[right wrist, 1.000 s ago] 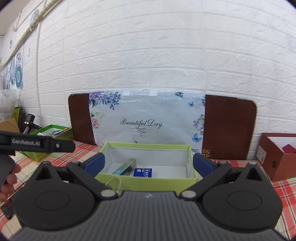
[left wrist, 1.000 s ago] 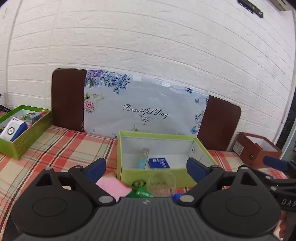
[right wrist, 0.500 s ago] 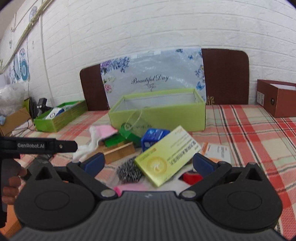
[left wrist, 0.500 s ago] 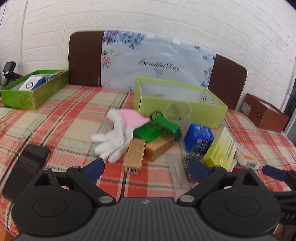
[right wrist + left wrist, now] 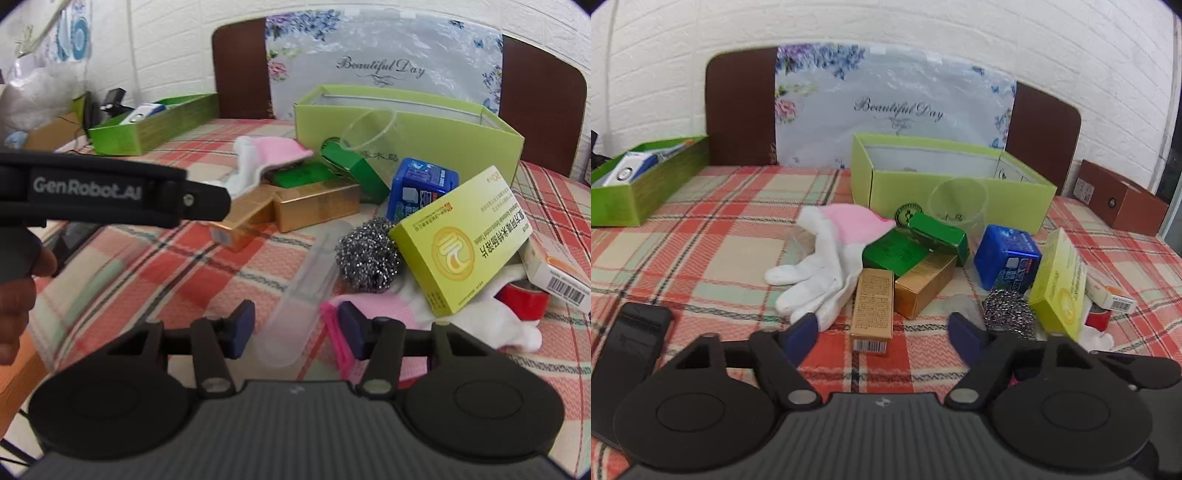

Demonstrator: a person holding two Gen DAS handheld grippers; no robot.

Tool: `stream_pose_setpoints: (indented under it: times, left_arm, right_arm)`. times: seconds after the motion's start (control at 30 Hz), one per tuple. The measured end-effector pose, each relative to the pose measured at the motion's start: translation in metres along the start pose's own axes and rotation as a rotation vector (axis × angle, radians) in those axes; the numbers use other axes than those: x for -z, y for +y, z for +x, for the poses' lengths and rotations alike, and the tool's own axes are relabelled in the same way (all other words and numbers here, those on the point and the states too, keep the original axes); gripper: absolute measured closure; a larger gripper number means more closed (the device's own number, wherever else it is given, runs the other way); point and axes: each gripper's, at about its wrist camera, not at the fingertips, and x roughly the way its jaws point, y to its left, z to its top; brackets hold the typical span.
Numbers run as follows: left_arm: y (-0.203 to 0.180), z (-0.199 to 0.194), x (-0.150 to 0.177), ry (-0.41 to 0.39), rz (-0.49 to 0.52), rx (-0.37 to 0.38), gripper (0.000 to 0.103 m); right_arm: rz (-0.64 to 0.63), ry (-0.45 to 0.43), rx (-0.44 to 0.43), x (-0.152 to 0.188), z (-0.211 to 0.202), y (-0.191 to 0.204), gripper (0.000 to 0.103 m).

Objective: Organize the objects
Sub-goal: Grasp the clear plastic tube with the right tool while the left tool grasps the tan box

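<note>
Clear plastic tube (image 5: 303, 291) lies on the plaid counter (image 5: 229, 266) between the spread fingers of the right gripper (image 5: 293, 330), ungrasped. The left gripper (image 5: 884, 334), also spread wide, hovers before a tan carton (image 5: 871, 308) beside the white glove (image 5: 816, 273).

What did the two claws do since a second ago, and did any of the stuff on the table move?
Both claws pulled back and tipped down from the light green open box toward the pile in front of it. The right claw now sits low, open around a clear plastic tube. The left claw, open, points at the slim tan carton. Neither holds anything. The white glove, steel scouring ball and boxes look unmoved.
</note>
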Motion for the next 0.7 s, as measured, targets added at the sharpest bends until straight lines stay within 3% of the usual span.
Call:
stream_pose_setpoints:
  times: [0.13, 0.3, 0.37, 0.57, 0.7]
  left_arm:
    - [-0.001, 0.026, -0.007, 0.025, -0.023, -0.003, 0.034]
    - [-0.002, 0.046, -0.010, 0.047, -0.007, -0.048, 0.037]
    - [0.000, 0.052, -0.009, 0.082, -0.013, -0.025, 0.069]
    - [-0.001, 0.035, 0.002, 0.104, 0.015, -0.014, 0.070]
    - [0.000, 0.002, 0.019, 0.121, 0.064, -0.020, 0.070]
  right_arm:
    - [-0.034, -0.005, 0.028, 0.000, 0.002, 0.004, 0.069]
    - [-0.076, 0.016, -0.028, 0.012, -0.020, -0.003, 0.071]
    - [-0.092, 0.028, -0.038, 0.018, -0.029, -0.006, 0.071]
    - [-0.087, 0.037, -0.055, 0.025, -0.041, -0.011, 0.068]
    - [-0.074, 0.029, -0.055, 0.021, -0.040, -0.012, 0.059]
